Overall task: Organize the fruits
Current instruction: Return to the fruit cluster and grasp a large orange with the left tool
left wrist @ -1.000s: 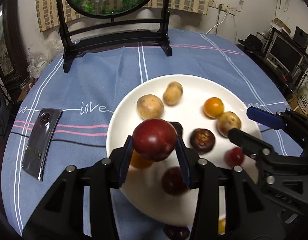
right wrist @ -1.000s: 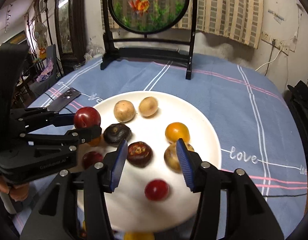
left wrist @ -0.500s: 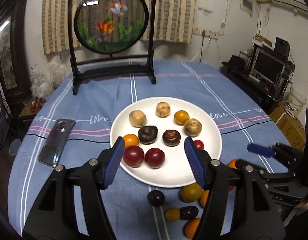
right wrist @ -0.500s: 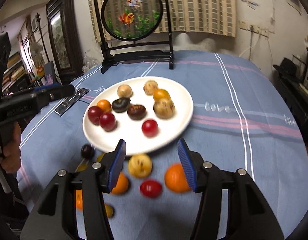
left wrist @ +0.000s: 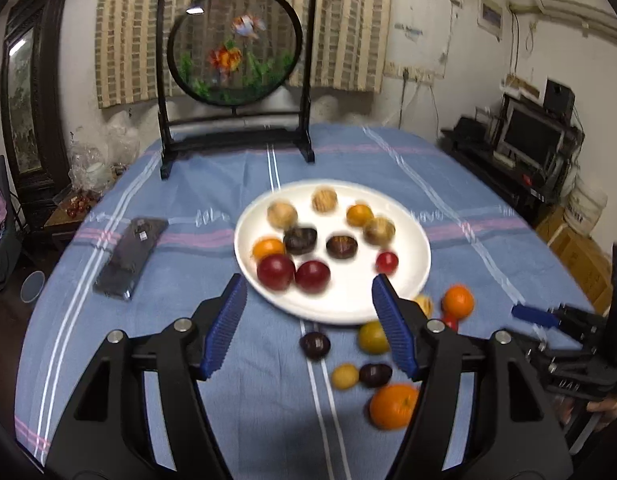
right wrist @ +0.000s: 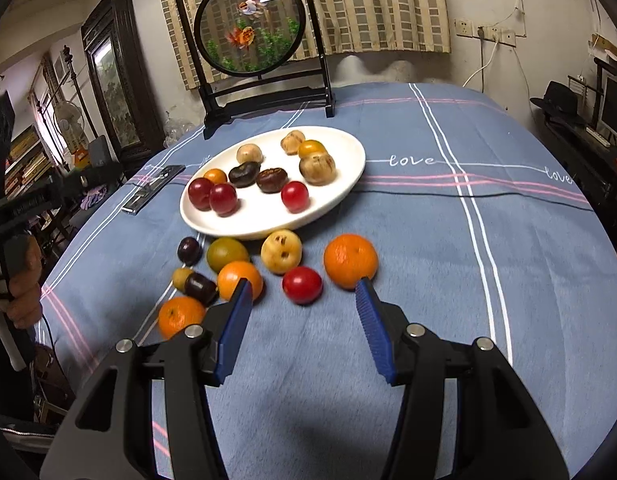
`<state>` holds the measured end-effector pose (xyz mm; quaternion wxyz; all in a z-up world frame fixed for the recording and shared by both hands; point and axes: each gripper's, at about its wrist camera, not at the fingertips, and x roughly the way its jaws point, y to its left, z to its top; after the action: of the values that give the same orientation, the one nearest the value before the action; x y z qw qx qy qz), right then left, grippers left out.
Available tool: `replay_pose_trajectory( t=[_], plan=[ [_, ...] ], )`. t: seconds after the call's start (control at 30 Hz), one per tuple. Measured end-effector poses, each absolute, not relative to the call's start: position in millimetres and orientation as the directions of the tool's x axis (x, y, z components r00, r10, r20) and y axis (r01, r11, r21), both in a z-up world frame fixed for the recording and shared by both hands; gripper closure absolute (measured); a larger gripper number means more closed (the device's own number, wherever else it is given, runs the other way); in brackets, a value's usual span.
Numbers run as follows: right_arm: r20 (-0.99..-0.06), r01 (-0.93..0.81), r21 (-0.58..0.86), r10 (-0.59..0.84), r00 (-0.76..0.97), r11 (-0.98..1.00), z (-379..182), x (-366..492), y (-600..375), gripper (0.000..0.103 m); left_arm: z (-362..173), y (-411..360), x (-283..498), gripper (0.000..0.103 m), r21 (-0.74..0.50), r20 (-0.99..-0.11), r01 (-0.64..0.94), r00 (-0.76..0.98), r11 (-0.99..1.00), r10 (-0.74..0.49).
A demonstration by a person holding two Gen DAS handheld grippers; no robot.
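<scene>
Loose round fruits are seen from the left wrist on the blue striped tablecloth just short of the white round plate, ahead and right of the left gripper, whose empty jaws are opening; motion blur softens them. From the right wrist, the small red round fruit is found just ahead between the spread, empty fingers of the right gripper, the nearer one, while the orange beside the left finger is partly hidden.

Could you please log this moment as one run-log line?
left gripper: opening, empty | right gripper: open, empty | plate: ten fruits | tablecloth: loose fruits
</scene>
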<state>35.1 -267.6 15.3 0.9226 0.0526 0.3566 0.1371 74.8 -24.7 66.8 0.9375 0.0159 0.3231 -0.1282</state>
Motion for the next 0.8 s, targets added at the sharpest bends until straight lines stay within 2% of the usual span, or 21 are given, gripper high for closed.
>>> replay_pose_trajectory(
  t=[0.4, 0.8],
  plan=[
    [-0.69, -0.22, 0.192, 0.291, 0.663, 0.957, -6.6, 32.5, -260.9, 0.048, 3.0, -44.2, 55.7, 0.036, -0.086, -0.748, 0.321, 0.605, 0.943, -0.274],
    [-0.69, -0.236, 0.21, 0.314, 0.652, 0.949, -8.8, 28.8, -261.4, 0.048, -12.2, -60.3, 44.0, 0.037, -0.143, -0.795, 0.38, 0.506, 0.914, -0.334]
  ],
)
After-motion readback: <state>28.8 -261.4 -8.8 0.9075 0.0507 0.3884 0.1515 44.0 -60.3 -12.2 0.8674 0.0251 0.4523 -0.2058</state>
